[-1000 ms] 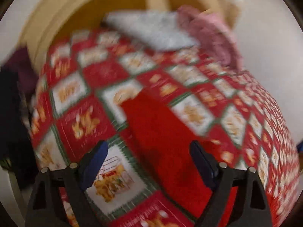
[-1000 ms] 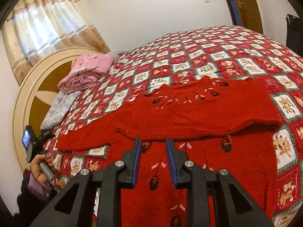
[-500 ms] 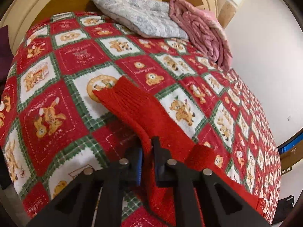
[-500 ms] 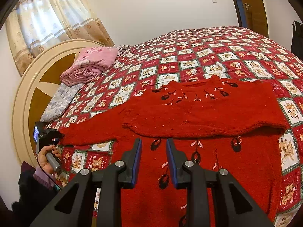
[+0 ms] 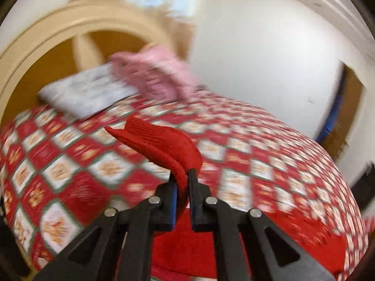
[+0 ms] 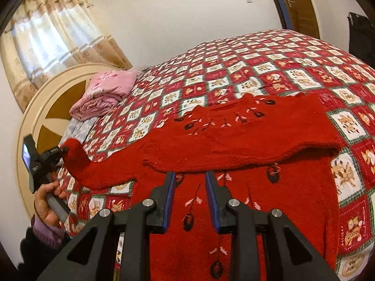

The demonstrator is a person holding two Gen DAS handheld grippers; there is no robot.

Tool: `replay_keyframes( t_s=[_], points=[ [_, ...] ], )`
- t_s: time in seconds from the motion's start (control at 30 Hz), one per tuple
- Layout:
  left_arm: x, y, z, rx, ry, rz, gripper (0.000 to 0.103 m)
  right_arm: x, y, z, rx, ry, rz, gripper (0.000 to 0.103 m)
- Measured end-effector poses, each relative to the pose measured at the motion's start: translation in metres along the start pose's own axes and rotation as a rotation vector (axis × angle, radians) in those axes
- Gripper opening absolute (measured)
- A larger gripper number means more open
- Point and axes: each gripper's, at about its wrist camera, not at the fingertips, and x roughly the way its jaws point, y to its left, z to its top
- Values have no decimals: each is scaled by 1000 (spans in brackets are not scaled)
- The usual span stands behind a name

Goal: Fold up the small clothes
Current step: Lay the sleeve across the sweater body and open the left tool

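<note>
Clearly, in the left wrist view, the left claw (image 5: pixel 182 185) is seen clamped on the red sleeve (image 5: pixel 161 145), whose cuff is raised ahead of and above the fingertips, off the patterned bed (image 5: pixel 70 164); a grey pillow (image 5: pixel 86 93) and a pink blanket (image 5: pixel 152 75) are blurred far beyond. In the right wrist view, the right claw (image 6: pixel 189 185) is held slightly apart over the red sweater (image 6: pixel 246 145), with nothing gripped, the sweater spread directly ahead and beneath it. One sleeve is already laid across the chest just beyond the fingertips. The second sleeve is judged mid-fold; the body fold is judged not yet done.
</note>
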Motion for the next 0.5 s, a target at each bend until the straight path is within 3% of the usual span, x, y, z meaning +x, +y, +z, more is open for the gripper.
replay_keyframes(
  t_s=[0.2, 0.33, 0.5],
  points=[
    [-35, -140, -38, 188, 16, -280, 8, -20, -28, 5, 45, -43, -47, 28],
    [-42, -211, -80, 300, 41, -358, 8, -33, -51, 4, 77, -60, -82, 28],
    [-33, -257, -138, 396, 168, -422, 8, -49, -79, 0, 111, -72, -130, 28]
  ],
)
